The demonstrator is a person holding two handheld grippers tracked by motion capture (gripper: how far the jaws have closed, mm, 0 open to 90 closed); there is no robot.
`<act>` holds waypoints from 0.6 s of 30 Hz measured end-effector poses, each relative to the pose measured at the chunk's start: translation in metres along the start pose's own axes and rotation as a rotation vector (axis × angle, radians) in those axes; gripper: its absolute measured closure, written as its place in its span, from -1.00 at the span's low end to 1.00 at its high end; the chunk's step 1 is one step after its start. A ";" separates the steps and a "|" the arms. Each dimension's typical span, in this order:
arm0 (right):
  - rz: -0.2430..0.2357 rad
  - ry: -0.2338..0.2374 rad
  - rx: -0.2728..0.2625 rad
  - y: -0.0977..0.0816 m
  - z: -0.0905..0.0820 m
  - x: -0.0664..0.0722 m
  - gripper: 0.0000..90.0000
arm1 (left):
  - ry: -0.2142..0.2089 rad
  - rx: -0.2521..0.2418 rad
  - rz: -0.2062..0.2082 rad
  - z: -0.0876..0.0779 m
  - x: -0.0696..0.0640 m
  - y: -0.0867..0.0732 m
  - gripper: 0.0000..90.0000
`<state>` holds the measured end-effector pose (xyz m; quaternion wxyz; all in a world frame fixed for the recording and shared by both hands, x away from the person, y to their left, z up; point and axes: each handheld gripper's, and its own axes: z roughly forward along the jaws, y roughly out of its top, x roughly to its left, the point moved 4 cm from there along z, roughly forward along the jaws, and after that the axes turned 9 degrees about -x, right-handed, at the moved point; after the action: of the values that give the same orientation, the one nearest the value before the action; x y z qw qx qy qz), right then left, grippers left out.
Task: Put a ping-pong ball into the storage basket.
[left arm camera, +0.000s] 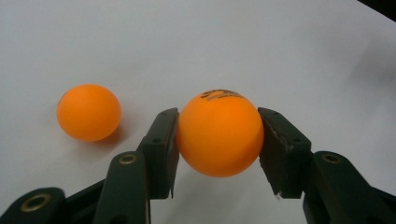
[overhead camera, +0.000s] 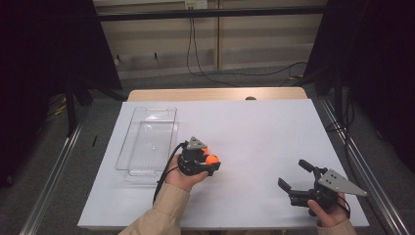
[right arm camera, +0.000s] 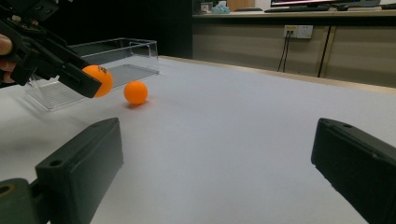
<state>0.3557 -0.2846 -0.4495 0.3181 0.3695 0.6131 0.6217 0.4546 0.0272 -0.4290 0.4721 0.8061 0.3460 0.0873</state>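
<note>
Matt orange plastic balls (left arm camera: 219, 135) on smooth white tabletop (overhead camera: 254, 127); clear glossy plastic tray (overhead camera: 147, 139); matt black gripper (left arm camera: 215, 154).

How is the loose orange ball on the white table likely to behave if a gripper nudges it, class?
The loose orange ball would probably roll off readily: it is round, on a flat table. It looks like a table-tennis ball, so likely light. The smooth shell may slip; its twin, the held ball, sits between the left gripper pads.

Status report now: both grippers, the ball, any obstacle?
Left gripper shut on printed ball. Right gripper open. Second ball beside, untouched. Clear tray unobstructed.
</note>
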 end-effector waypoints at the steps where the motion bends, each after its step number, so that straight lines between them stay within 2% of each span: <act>1: -0.002 0.001 -0.001 0.000 0.000 0.000 -0.96 | -0.004 0.003 0.004 -0.001 0.000 0.000 0.13; 3: -0.003 0.002 -0.002 0.000 0.000 0.000 -0.96 | -0.003 0.013 0.003 -0.002 0.000 0.001 0.13; 8: -0.004 0.003 -0.001 0.000 0.000 0.000 -0.96 | -0.012 0.001 0.003 -0.003 0.001 0.004 0.13; 13: -0.004 0.004 -0.001 0.000 0.000 0.000 -0.96 | -0.006 0.025 0.011 -0.006 0.002 0.006 0.13; 14: -0.005 0.003 -0.002 0.000 0.000 0.000 -0.96 | -0.011 0.011 0.001 -0.006 0.001 0.007 0.13; 18: -0.005 0.004 -0.001 0.000 0.000 0.000 -0.96 | -0.015 0.021 0.001 -0.007 0.001 0.007 0.13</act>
<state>0.3557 -0.2845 -0.4492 0.3187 0.3666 0.6141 0.6220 0.4554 0.0299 -0.4197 0.4662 0.8118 0.3430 0.0775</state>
